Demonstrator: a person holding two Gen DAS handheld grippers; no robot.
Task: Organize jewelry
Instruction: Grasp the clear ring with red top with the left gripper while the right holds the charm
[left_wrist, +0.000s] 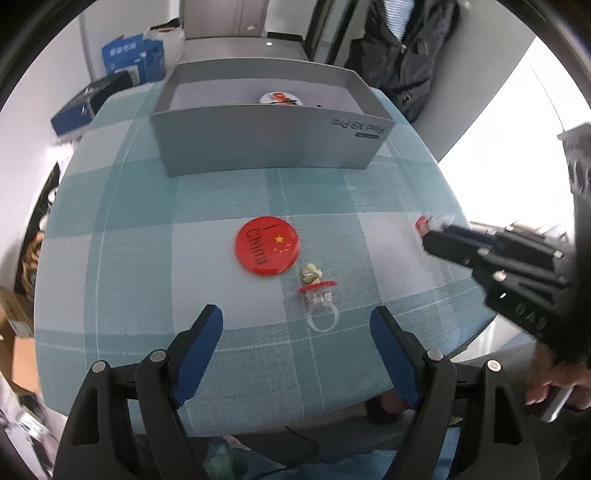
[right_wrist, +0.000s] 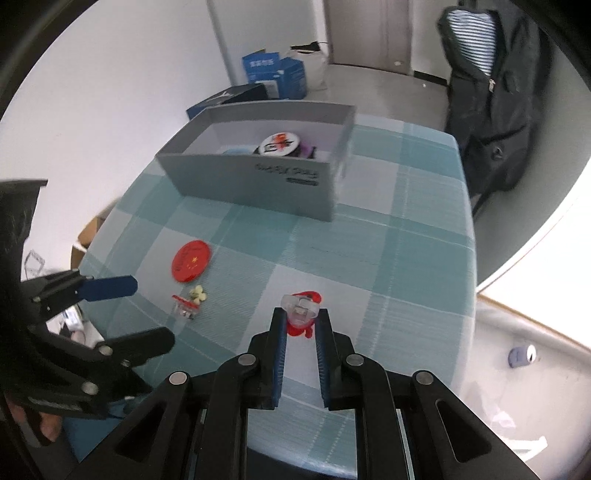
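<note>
My right gripper (right_wrist: 300, 314) has its fingers (right_wrist: 279, 354) narrowed onto a clear plastic toy ring with a red top (right_wrist: 302, 313), pinched at the tips above the teal checked counter (right_wrist: 388, 266). My left gripper (left_wrist: 296, 325) stands wide with nothing between its fingers (left_wrist: 199, 354); just beyond them lies a second clear ring with a red base and pale figure (left_wrist: 317, 291), beside a round red badge (left_wrist: 266, 245). At the far side sits the open grey box (left_wrist: 266, 144), badges inside.
</note>
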